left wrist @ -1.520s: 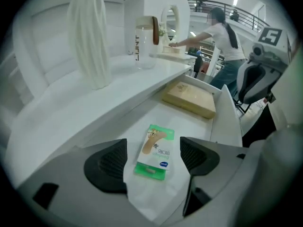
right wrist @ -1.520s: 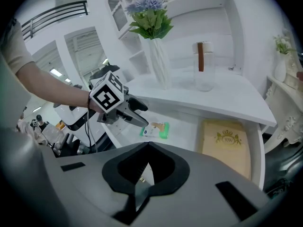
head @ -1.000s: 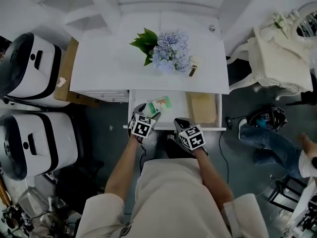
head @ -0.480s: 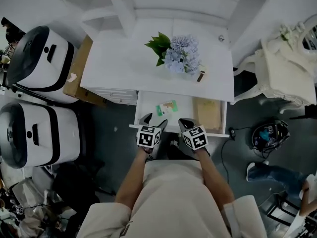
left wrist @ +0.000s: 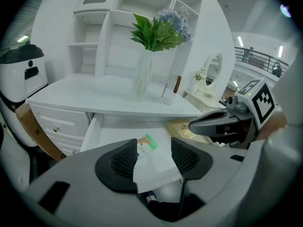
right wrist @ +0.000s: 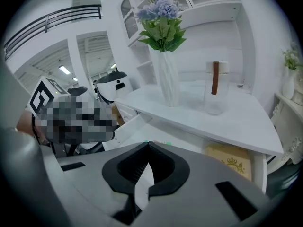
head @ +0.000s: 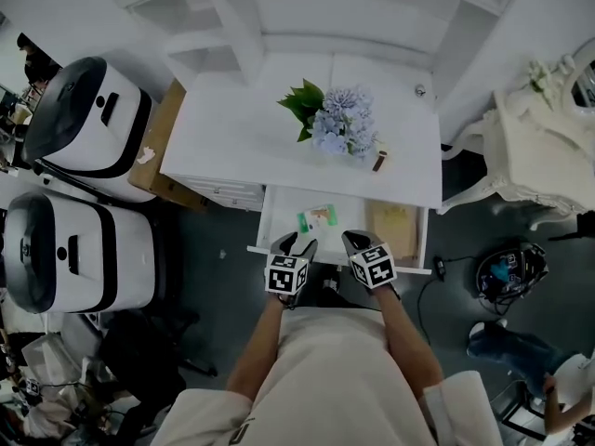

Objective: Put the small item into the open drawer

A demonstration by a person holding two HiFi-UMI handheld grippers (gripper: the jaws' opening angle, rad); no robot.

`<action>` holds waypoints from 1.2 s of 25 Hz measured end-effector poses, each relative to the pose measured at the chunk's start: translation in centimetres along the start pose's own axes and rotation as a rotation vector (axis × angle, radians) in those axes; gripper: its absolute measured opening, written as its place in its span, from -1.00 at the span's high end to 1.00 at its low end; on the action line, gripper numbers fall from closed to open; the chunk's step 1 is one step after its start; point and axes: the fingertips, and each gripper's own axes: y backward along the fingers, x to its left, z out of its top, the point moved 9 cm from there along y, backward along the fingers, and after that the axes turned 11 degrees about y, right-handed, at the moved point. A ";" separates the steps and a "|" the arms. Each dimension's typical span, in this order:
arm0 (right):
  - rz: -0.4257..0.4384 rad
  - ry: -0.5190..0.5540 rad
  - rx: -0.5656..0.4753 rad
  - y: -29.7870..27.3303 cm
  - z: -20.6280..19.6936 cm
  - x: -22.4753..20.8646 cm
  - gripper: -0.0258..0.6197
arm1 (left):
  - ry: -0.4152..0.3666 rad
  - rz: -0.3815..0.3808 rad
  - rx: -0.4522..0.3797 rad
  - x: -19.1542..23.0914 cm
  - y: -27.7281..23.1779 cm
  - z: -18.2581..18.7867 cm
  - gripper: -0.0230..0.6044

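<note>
The small item, a white and green packet (head: 316,217) (left wrist: 146,143), lies flat in the open drawer (head: 279,221) (left wrist: 106,136) of the white desk, free of both grippers. My left gripper (head: 297,243) (left wrist: 154,151) hovers over the drawer's front edge, just short of the packet. Its jaws have just been closing but still stand apart, with nothing between them. My right gripper (head: 352,239) (right wrist: 148,146) hangs beside it on the right, also over the front edge, its tips touching and empty.
A tan box (head: 392,221) (right wrist: 233,158) fills the drawer's right part. On the desk top (head: 232,128) stand a vase of blue flowers (head: 337,124) (left wrist: 142,77) and a slim clear bottle (head: 378,161) (right wrist: 215,86). Two white machines (head: 79,184) sit left of the desk.
The left gripper has drawn back from the packet toward the drawer's front edge and its jaws have narrowed. The packet stays in the drawer. The right gripper has shifted slightly.
</note>
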 end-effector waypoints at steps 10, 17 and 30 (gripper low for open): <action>0.031 -0.110 -0.051 -0.3 -0.2 -0.6 0.85 | 0.020 0.003 -0.021 -0.4 0.6 0.0 0.84; 0.075 -0.106 -0.027 -0.9 -0.7 -0.2 0.85 | 0.022 -0.004 -0.013 -0.2 0.7 0.2 0.87; 0.072 -0.095 -0.024 -1.2 0.2 -1.6 0.85 | 0.015 0.015 -0.017 0.2 0.1 1.8 0.87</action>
